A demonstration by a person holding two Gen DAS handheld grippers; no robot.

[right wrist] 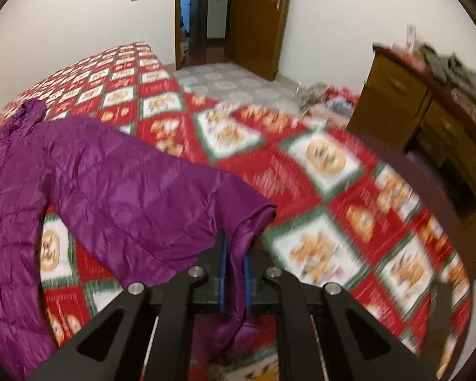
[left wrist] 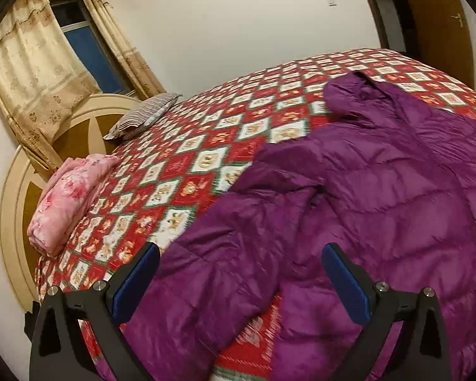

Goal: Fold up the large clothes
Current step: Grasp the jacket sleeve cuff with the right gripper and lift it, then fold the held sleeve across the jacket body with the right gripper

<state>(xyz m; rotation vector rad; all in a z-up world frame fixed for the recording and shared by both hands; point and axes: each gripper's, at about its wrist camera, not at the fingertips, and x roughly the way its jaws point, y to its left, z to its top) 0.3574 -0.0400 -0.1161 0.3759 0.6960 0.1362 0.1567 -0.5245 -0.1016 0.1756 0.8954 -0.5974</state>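
A wide bed point(left wrist: 187, 158) under a red, white and green patchwork cover filled most of both views, its rounded headboard point(left wrist: 79, 117) at the far left below a curtained window point(left wrist: 79, 35). Spread across the near right part of the bed lay the purple quilted jacket point(left wrist: 380, 190), hood towards the far side, one sleeve point(right wrist: 149, 190) reaching out to the right and the other draped towards the near left edge. A folded pink blanket point(left wrist: 66, 203) and a striped pillow point(left wrist: 142, 117) sat well apart from it by the headboard.

The jacket looked light, puffy and soft, with a shiny shell that would probably slide on itself and spring back from a crease. It seemed best taken at the cuffs, hem corners or shoulder seams, where the fabric is doubled and thinner than the padded panels.

The right hand-held gripper point(right wrist: 234, 263) had its blue pads clamped together on the cuff end of the right sleeve, fabric bunched between them. The left hand-held gripper point(left wrist: 241, 273) stood wide apart over the left sleeve, gripping nothing.
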